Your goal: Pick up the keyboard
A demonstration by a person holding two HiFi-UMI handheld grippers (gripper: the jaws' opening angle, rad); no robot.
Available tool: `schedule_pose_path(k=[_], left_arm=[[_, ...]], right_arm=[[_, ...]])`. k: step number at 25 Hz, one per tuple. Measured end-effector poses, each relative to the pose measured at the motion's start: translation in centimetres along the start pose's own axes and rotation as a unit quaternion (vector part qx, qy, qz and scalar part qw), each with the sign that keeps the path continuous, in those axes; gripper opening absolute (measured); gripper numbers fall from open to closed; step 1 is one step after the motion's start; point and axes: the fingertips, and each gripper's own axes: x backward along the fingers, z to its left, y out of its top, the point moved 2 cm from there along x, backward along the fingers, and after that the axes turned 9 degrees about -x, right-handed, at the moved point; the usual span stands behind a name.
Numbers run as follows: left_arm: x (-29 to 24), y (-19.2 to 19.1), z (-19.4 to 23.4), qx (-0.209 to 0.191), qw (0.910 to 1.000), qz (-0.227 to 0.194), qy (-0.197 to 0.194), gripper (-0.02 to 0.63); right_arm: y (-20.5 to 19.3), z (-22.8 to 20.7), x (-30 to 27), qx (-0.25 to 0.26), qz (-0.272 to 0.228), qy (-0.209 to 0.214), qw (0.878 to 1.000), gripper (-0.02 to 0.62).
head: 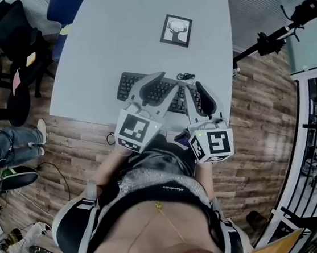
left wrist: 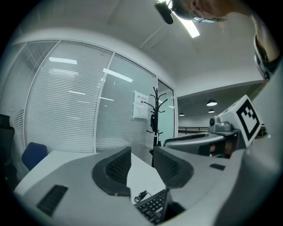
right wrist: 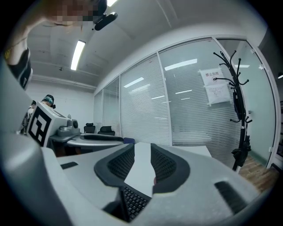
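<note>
A black keyboard lies flat near the front edge of the grey table. Both grippers reach level over it from the front. My left gripper is above the keyboard's middle. Its jaws stand a narrow gap apart, and only bare table shows between them in the left gripper view. The keyboard lies below them there. My right gripper hangs over the keyboard's right end. Its jaws are also slightly apart with nothing between the pads, and the keys show underneath.
A coiled cable lies just behind the keyboard. A framed deer picture lies further back on the table. Chairs and a seated person's legs are on the left. A black stand arm juts in at the right.
</note>
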Motion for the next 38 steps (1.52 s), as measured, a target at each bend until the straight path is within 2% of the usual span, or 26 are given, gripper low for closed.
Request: schedule_pose_path(k=[17, 24, 32, 38], left_arm=[[0.7, -2.4, 4.1, 0.014, 0.9992, 0.012, -0.036, 0.137], [1.2, -3.5, 5.9, 0.007, 0.9989, 0.009, -0.046, 0.137], [0.9, -3.9, 5.7, 0.007, 0.9981, 0.010, -0.060, 0.137], [0.7, -3.5, 5.6, 0.013, 0.9980, 0.007, -0.061, 0.137]], right_arm=[[-1.8, 1.9, -3.6, 0.000, 0.016, -0.029, 0.999, 0.117], [-2.9, 2.6, -4.3, -0.002, 0.013, -0.054, 0.998, 0.117], [-3.1, 1.7, -3.6, -0.001, 0.007, -0.077, 0.997, 0.117], [-3.0, 1.6, -3.9, -0.002, 0.007, -0.071, 0.997, 0.117]])
